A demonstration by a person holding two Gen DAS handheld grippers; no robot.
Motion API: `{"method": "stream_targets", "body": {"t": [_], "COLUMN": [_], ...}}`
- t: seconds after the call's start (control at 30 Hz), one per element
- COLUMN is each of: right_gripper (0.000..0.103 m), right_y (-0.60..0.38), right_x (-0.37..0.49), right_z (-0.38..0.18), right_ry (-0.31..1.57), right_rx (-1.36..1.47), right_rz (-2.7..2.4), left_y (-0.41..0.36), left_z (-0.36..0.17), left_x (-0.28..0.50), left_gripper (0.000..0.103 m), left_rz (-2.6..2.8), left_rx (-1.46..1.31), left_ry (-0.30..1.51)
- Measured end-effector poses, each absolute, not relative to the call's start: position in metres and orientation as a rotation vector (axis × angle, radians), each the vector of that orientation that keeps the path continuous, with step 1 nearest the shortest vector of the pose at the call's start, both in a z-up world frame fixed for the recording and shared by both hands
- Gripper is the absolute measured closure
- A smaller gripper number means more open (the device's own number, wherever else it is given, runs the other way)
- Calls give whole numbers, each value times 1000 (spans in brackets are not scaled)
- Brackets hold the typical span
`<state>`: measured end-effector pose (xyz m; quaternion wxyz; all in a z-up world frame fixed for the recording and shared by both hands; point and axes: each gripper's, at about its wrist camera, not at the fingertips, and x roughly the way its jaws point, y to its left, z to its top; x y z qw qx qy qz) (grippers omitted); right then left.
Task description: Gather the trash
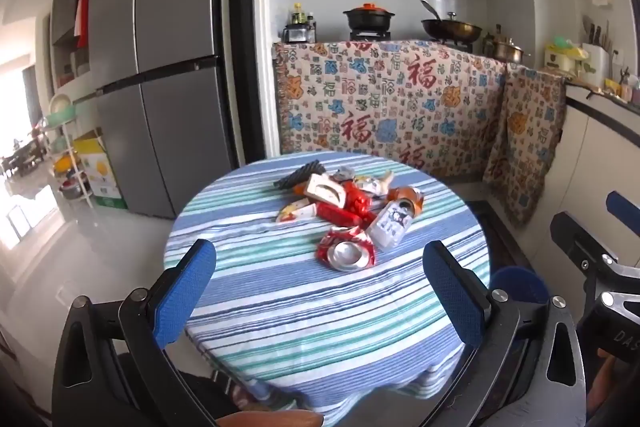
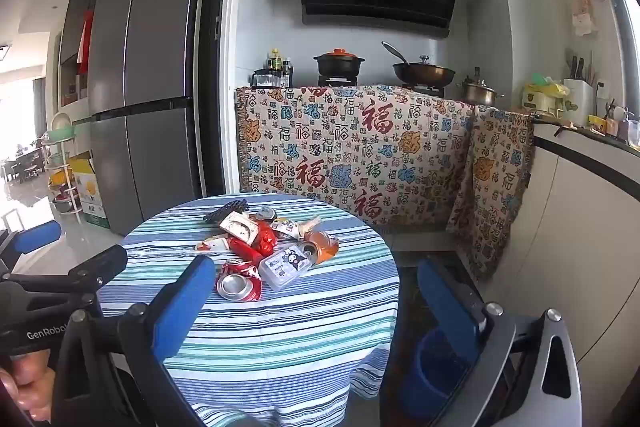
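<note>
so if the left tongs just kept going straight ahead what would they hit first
Probably the crushed red can. The left tongs stand open, angled down over the striped tablecloth, and that can is the nearest piece of the trash pile between the fingers. Depth is unclear, so they might meet the cloth first.

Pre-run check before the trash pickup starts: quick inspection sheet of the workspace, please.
Surface: round table, striped cloth.
Job's things: trash pile mid-table, crushed red can nearest; blue bin on the floor at the table's right.
Clutter: nothing seen besides the trash.
Grippers: left gripper and right gripper open, empty, short of the pile.
Cables: nothing seen.
Surroundings: fridge, cloth-draped stove counter behind.
</note>
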<state>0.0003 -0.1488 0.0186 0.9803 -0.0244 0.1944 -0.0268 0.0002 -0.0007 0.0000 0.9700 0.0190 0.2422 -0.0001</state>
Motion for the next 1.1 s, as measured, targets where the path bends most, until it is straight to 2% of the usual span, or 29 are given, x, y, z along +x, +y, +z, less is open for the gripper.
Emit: {"method": "stream_targets", "body": {"t": [1.1], "right_gripper": [0], "right_y": [-152], "right_x": [-3], "right_z": [14], "right_ry": [394], "right_rx": [-43], "right_rz": [-72], "left_y": [-8], "left_z": [-5], "left_x": [-1], "left_gripper": [0], "left_rz": [-13], "left_rx": [27], "left_ry": [492]}}
